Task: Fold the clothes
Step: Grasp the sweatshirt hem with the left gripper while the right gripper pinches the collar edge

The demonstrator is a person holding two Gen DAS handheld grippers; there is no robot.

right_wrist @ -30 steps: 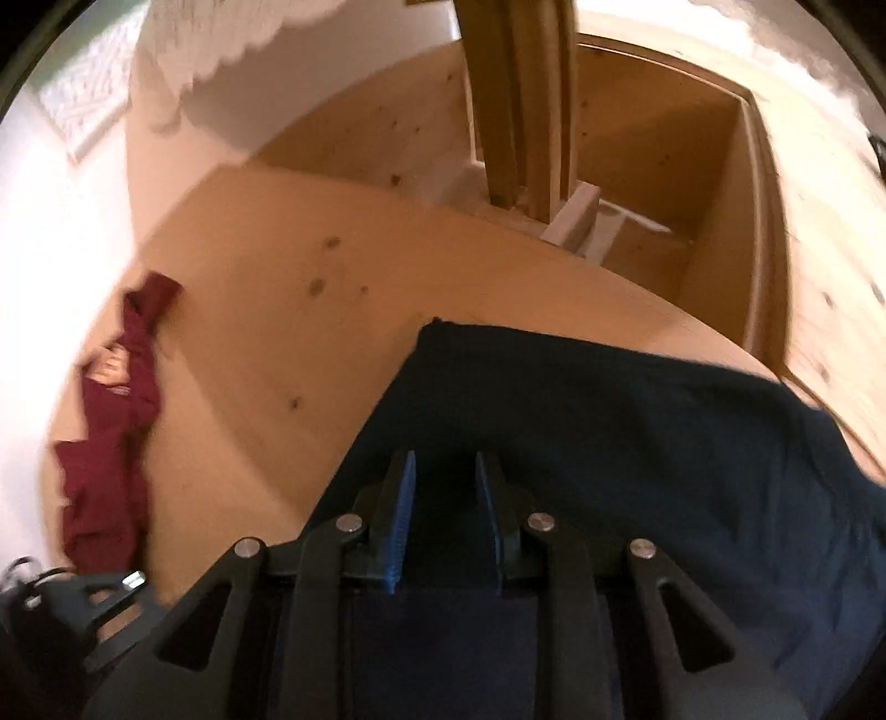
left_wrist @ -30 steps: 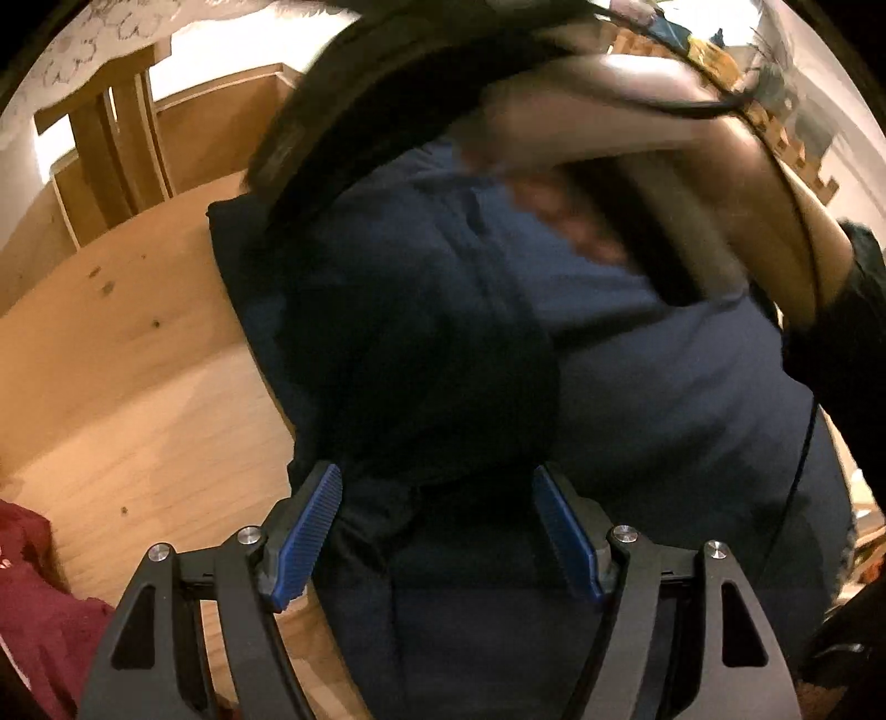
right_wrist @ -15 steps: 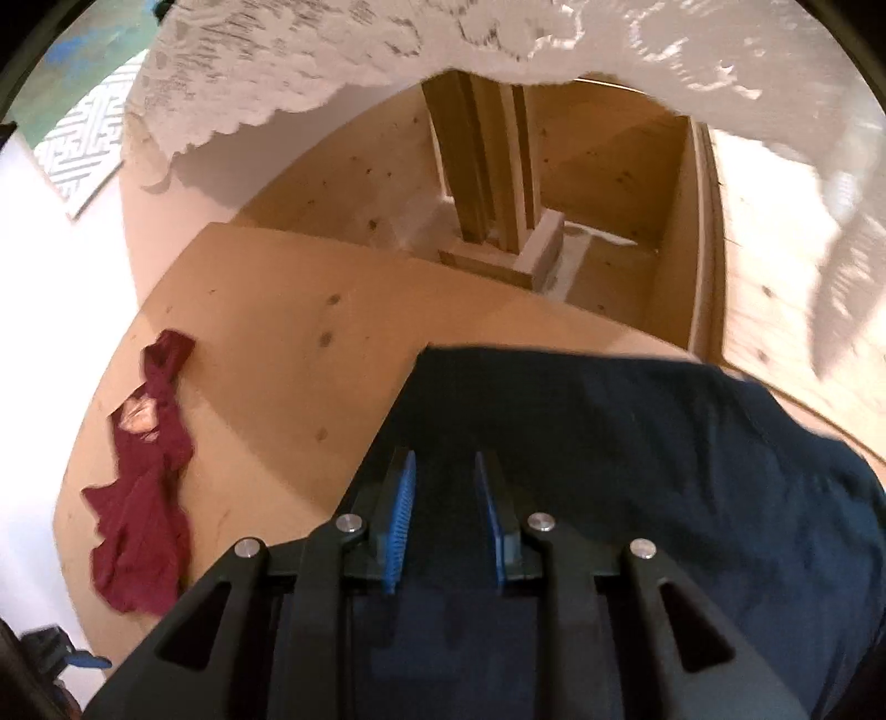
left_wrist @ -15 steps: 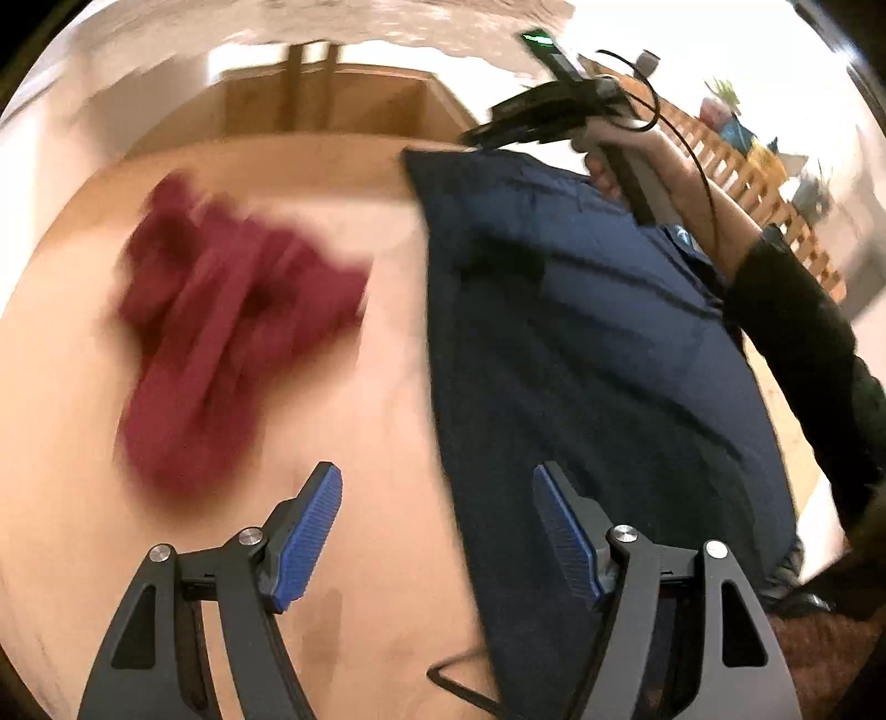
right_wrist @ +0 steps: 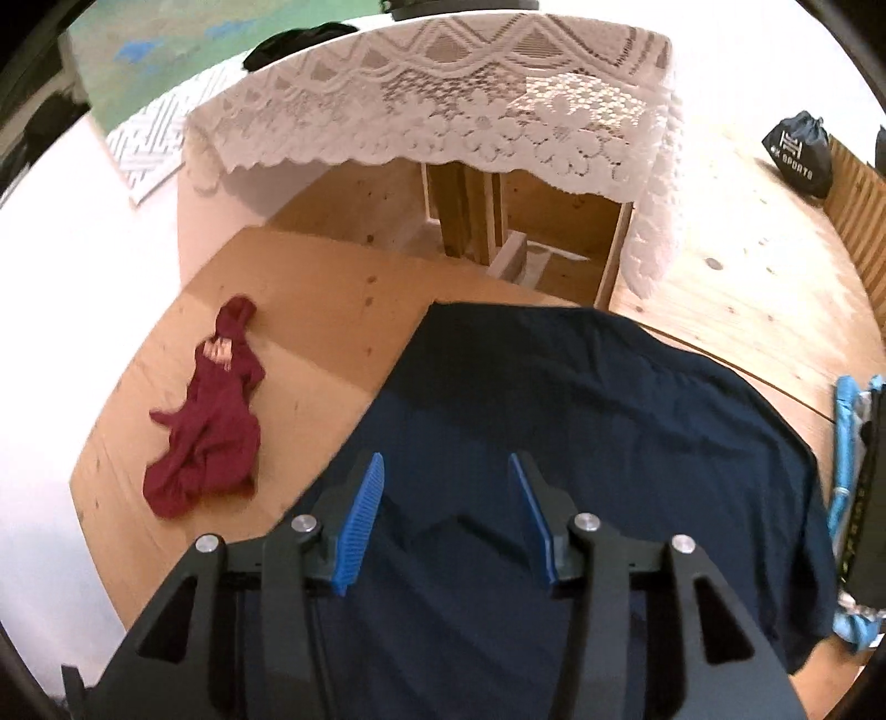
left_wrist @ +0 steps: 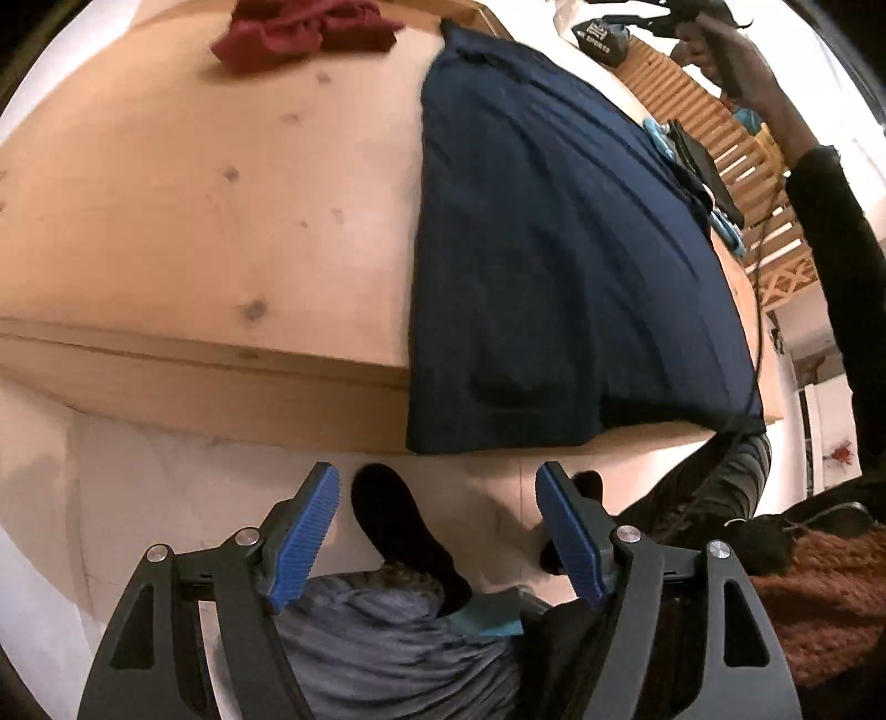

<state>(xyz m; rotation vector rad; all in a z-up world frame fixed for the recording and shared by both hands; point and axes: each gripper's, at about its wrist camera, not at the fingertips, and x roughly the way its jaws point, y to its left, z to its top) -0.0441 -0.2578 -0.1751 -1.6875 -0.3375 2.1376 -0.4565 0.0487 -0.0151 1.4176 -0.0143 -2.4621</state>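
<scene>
A dark navy garment [left_wrist: 559, 232] lies spread flat on the wooden table [left_wrist: 194, 194], its near end hanging a little over the table's front edge. My left gripper [left_wrist: 437, 531] is open and empty, held below and in front of that edge, apart from the cloth. Seen from the right wrist, the same navy garment [right_wrist: 581, 399] fills the foreground, and my right gripper [right_wrist: 446, 515] hovers open above it with nothing between its fingers. A crumpled dark red garment [right_wrist: 207, 421] lies to the left; in the left wrist view this red garment [left_wrist: 304, 27] is at the table's far end.
A person's sleeve and hand [left_wrist: 797, 155] reach in at the right. Below the table edge are a dark foot [left_wrist: 398, 520] and grey trousers [left_wrist: 387, 648]. A lace-covered wooden frame [right_wrist: 470, 111] stands beyond the table. Blue items [right_wrist: 847, 443] and a dark bag [right_wrist: 797, 155] sit at the right.
My right gripper has opened and let go of the navy garment, then risen. My left gripper has swung back off the table to below its front edge, still open.
</scene>
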